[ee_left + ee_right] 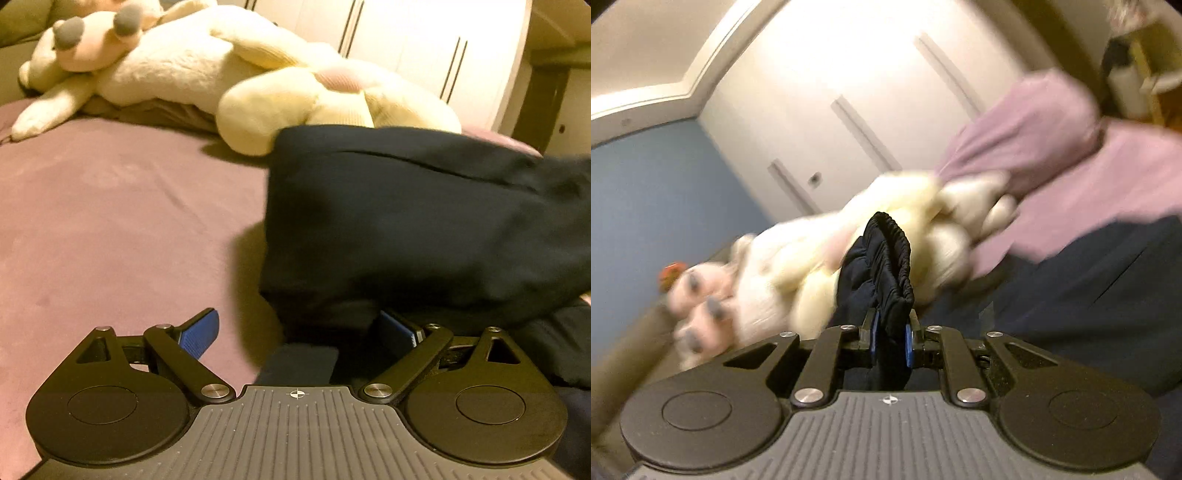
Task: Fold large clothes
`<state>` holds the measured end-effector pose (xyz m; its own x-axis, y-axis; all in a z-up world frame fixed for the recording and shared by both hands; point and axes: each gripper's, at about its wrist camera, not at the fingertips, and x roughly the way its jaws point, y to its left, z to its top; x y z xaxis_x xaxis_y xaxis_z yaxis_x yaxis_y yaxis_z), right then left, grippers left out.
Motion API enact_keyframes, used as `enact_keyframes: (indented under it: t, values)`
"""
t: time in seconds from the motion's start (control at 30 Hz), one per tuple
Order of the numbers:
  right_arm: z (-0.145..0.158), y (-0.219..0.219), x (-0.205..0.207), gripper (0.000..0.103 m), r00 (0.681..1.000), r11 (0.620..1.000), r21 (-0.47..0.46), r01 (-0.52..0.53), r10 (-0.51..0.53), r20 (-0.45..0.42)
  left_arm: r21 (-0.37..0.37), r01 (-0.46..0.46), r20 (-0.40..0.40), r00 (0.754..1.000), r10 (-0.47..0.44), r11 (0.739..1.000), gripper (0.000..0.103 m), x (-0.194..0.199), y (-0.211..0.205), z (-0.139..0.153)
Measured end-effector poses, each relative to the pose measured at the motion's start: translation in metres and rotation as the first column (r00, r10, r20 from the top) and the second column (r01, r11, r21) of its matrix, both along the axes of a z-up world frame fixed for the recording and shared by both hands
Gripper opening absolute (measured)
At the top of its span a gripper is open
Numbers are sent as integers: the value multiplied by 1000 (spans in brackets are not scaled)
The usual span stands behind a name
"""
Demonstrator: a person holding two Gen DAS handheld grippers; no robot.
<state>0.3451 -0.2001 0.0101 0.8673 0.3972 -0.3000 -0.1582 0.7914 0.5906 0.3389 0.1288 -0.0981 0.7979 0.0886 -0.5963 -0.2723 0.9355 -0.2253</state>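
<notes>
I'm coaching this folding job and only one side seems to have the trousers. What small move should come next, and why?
Probably close the left hand-held gripper on the dark trousers lying between its open pads. The right hand-held gripper already pinches the elastic waistband, so a second grip would let the cloth be spread.

The dark garment (406,221) was matt woven cloth with a ribbed elastic waistband (892,251). The plush toy (177,66) looked fuzzy. The bed sheet (110,221) was soft, matt mauve fabric.
</notes>
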Motion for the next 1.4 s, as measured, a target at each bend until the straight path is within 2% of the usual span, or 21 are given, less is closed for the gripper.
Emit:
enact_keyframes:
  t: [0.1,0.2,0.37,0.47,0.57,0.63,0.7,0.77,0.8,0.83,0.87,0.97,1.0,1.07,1.13,1.2,1.27,1.33,1.4]
  values:
    - [-8,-33,4,13,991,991,-48,125,-127,-36,-18,23,-55,998,-24,1000,93,14,-11,-11]
    - [-32,-53,14,13,962,958,-165,236,-255,-103,17,50,-89,995,-49,999,93,20,-21,-20]
    - [-82,-75,38,13,906,918,-311,245,-331,-265,33,42,-103,994,-38,999,93,23,-18,-22]
    - [-84,-81,39,13,910,906,-344,247,-339,-239,54,30,-100,995,-24,998,94,24,-12,-19]
    - [-72,-85,39,13,899,851,-407,332,-416,-138,76,51,-104,994,-43,996,94,25,-16,-19]
    - [-72,-88,46,13,896,836,-421,352,-431,-106,108,60,-99,994,-50,992,94,24,-21,-20]
    - [-81,-93,55,17,904,846,-427,319,-406,-130,109,62,-103,993,-51,992,94,24,-21,-21]
    - [-89,-100,60,22,896,862,-429,271,-389,-215,94,56,-106,993,-46,994,94,25,-20,-22]
    - [-92,-108,54,24,892,877,-393,276,-386,-235,86,57,-110,993,-47,995,94,27,-20,-22]
    - [-96,-113,50,35,892,898,-336,286,-377,-249,84,58,-111,993,-49,995,94,28,-20,-22]
    - [-100,-119,45,40,892,916,-282,286,-362,-272,87,58,-110,993,-48,994,94,30,-21,-21]
    - [-114,-119,40,38,895,944,-201,262,-315,-316,103,52,-102,994,-42,993,94,36,-24,-16]
    - [-116,-117,39,37,896,944,-211,255,-312,-315,120,35,-95,995,-24,992,95,39,-24,-14]
    - [-114,-107,44,24,899,937,-267,224,-304,-314,159,1,-85,996,12,987,97,42,-22,-10]
    - [-104,-101,45,19,914,940,-282,190,-275,-299,191,-22,-76,996,37,981,98,43,-20,-10]
    - [-91,-105,42,18,940,966,-183,180,-224,-259,184,-9,-78,997,23,983,98,41,-18,-12]
    - [-82,-114,35,18,955,977,-92,194,-209,-209,180,19,-88,996,-3,984,98,38,-19,-16]
    - [-83,-115,32,18,945,966,-132,223,-248,-215,193,52,-102,994,-33,980,98,35,-22,-18]
    - [-96,-109,37,21,918,941,-260,216,-287,-274,194,77,-113,992,-56,978,97,29,-21,-16]
